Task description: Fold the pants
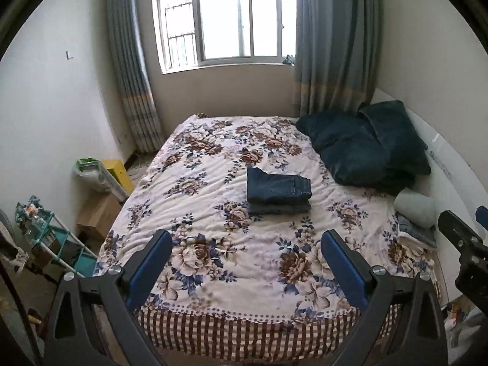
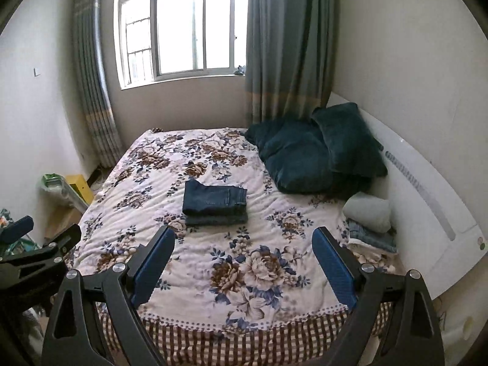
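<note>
1. The left tool hangs above the foot of the bed, its blue pads spread wide with nothing between them.
2. The right tool is level beside it, likewise spread wide and empty; each tool's tip shows at the edge of the other's view.
3. Beyond both, the pants lie folded into a compact dark-blue stack near the middle of the bed, well apart from either tool.
4. The stack rests on a floral bedspread with a checked border along the near edge.
5. Dark teal pillows are heaped at the far right against a white headboard, with a pale grey cushion on folded cloth nearer the tools.
6. A curtained window fills the far wall; boxes and a rack stand on the floor at left.
</note>
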### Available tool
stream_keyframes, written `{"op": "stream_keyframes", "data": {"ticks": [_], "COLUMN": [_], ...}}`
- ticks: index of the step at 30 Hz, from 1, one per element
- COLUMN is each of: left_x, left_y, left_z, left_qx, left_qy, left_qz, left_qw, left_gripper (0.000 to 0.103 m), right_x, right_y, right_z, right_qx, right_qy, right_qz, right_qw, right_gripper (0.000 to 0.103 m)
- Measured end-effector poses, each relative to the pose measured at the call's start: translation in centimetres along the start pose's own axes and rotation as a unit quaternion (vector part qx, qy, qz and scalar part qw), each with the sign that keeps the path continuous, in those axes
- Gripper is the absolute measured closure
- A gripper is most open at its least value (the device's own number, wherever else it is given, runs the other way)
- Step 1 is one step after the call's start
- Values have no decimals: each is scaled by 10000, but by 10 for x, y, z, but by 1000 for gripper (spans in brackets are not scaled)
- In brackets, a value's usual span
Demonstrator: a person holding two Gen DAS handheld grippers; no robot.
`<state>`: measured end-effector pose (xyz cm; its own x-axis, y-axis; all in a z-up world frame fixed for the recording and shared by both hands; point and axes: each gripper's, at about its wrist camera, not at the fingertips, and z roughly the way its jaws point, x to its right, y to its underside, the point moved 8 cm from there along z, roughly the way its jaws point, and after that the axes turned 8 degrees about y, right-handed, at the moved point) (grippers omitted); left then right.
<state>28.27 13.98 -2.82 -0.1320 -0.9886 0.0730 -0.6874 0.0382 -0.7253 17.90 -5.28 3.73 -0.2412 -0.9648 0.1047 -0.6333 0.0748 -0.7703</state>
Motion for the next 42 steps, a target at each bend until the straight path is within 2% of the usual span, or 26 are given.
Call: {"op": "stream_keyframes", "data": {"ticks": [6, 12, 16, 22, 26, 33, 37, 42], "left_x": [12, 20, 22, 27, 30, 29, 28, 29], "left_y": [0, 1, -8, -27, -31, -31, -31, -34], "left_z": [-14, -9, 8, 43, 73, 126, 145, 151], "left_qx": [130, 122, 136, 196, 37, -329, -422, -393], "left_qy": [-122, -102, -91, -303, -391, -439, -449, -535], "left_qz": [20, -67, -121, 2, 81, 6, -66, -52], "left_qw": [9998, 9999, 9998, 9993, 9992, 9985, 9981, 9978], "left_gripper": [3, 3, 0, 0, 0, 0, 0, 0], "right_x": [14, 28, 35, 35, 30, 15, 11, 9], "right_y": [-1, -4, -16, -39, -51, -50, -42, -40], "right_z": [-26, -19, 4, 57, 98, 175, 201, 213], "right_qx": [-31, -84, -30, 56, -5, -447, -659, -694], "right_qy": [-271, -345, -289, -153, -14, -128, -184, -157], "right_qz": [6, 48, 50, 19, -50, -102, -41, -56], "right_qw": [9996, 9994, 9996, 9999, 10000, 9989, 9976, 9975], "right_gripper": [9, 9, 6, 5, 5, 5, 5, 5]}}
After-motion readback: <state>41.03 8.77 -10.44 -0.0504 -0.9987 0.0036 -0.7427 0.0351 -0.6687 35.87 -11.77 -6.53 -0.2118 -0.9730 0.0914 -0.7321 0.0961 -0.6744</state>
